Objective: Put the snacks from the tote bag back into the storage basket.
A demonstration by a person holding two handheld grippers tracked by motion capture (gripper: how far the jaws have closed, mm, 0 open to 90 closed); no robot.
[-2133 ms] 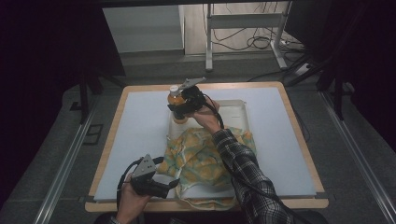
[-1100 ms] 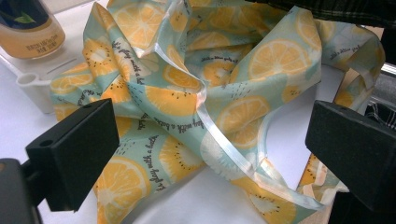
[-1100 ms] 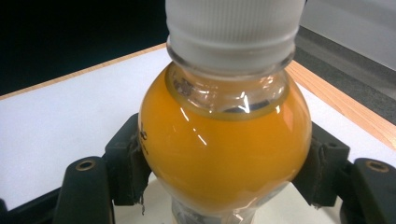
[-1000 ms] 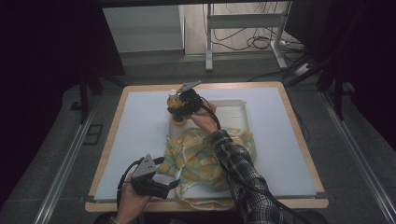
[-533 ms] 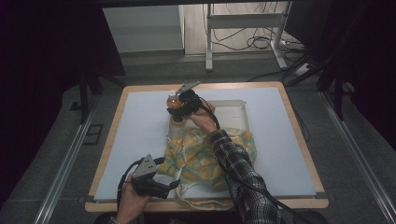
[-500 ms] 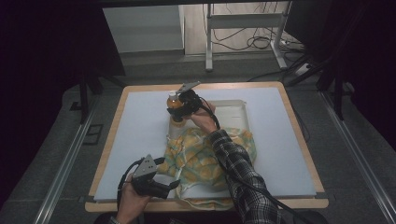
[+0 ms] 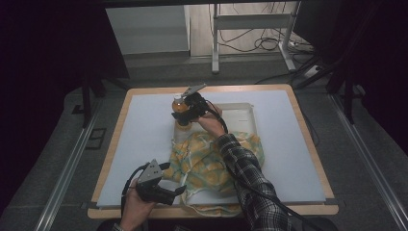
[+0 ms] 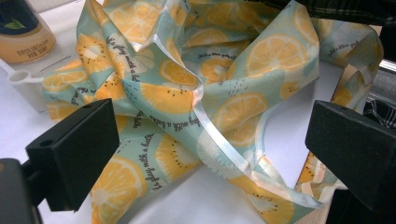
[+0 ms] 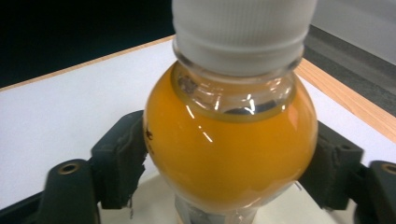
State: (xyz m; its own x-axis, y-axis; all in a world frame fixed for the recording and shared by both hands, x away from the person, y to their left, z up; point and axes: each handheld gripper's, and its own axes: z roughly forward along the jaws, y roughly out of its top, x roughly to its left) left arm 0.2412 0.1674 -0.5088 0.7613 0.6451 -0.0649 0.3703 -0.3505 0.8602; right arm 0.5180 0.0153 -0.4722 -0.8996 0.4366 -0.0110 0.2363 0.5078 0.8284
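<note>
The right gripper (image 7: 185, 113) is clamping a round clear bottle of orange liquid with a white ribbed cap (image 9: 229, 135), while the left gripper (image 7: 177, 192) is waiting with its jaws spread wide.

In the right gripper view both black jaws are pressing against the bottle's bulging sides, just under the cap, and the bottle is standing upright at the left end of a shallow white plastic tray (image 7: 243, 118) on the far half of the white table mat (image 7: 144, 139). A crumpled pale-blue cloth printed with orange slices (image 7: 211, 163) is lying against the tray's near side and reaching toward the mat's near edge. The left gripper is sitting at that near edge, just beside the cloth's near-left corner, gripping nothing. Bare mat is lying open along the left side and the right side, out to the wooden table rim (image 7: 308, 130).
</note>
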